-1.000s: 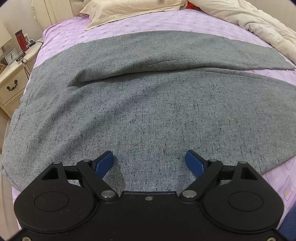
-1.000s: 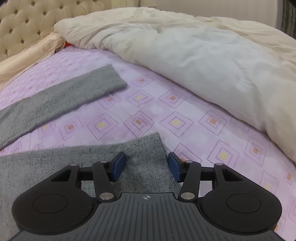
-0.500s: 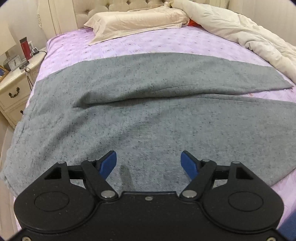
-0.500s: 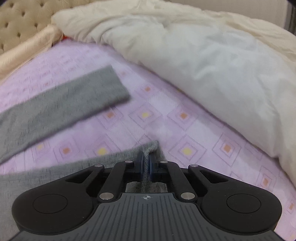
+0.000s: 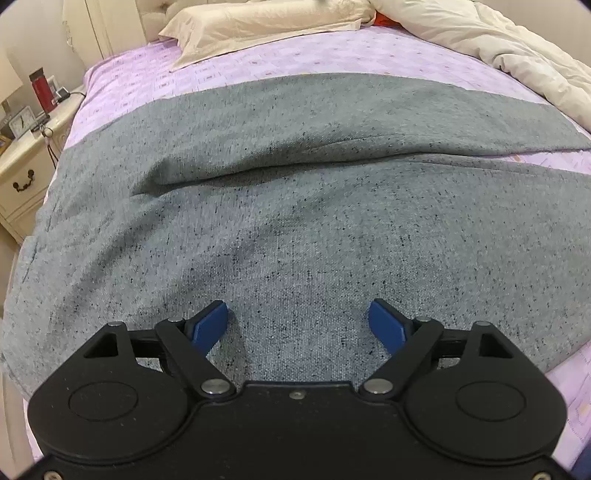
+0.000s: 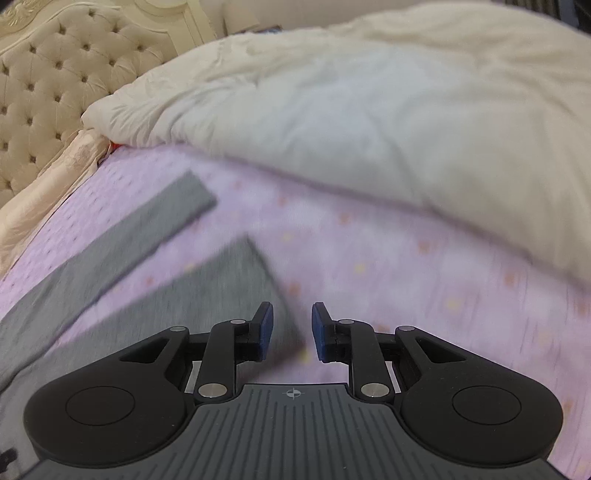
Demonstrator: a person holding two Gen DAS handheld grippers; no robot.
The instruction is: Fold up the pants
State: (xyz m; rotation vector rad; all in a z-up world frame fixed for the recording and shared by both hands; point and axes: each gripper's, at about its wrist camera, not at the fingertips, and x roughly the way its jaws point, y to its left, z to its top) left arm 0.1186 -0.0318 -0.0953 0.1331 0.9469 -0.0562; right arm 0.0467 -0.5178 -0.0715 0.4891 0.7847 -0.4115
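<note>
Grey pants [image 5: 295, 206] lie spread flat on the purple bed sheet [image 5: 155, 74]. Their waist end is toward the left and the two legs run to the right. My left gripper [image 5: 298, 325] is wide open, low over the near leg's fabric and holding nothing. In the right wrist view the two leg ends [image 6: 236, 273] lie side by side on the sheet. My right gripper [image 6: 291, 330] is partly open and empty, above the near leg's cuff corner. That view is blurred.
A cream duvet [image 6: 369, 129] is piled on the right side of the bed. A pillow [image 5: 258, 26] and tufted headboard [image 6: 55, 81] are at the far end. A nightstand [image 5: 22, 162] with a red bottle and a clock stands to the left.
My right gripper, shut on the near leg's cuff half a second ago, has opened, let the cuff go and lifted away. My left gripper stays open and has dropped closer to the fabric.
</note>
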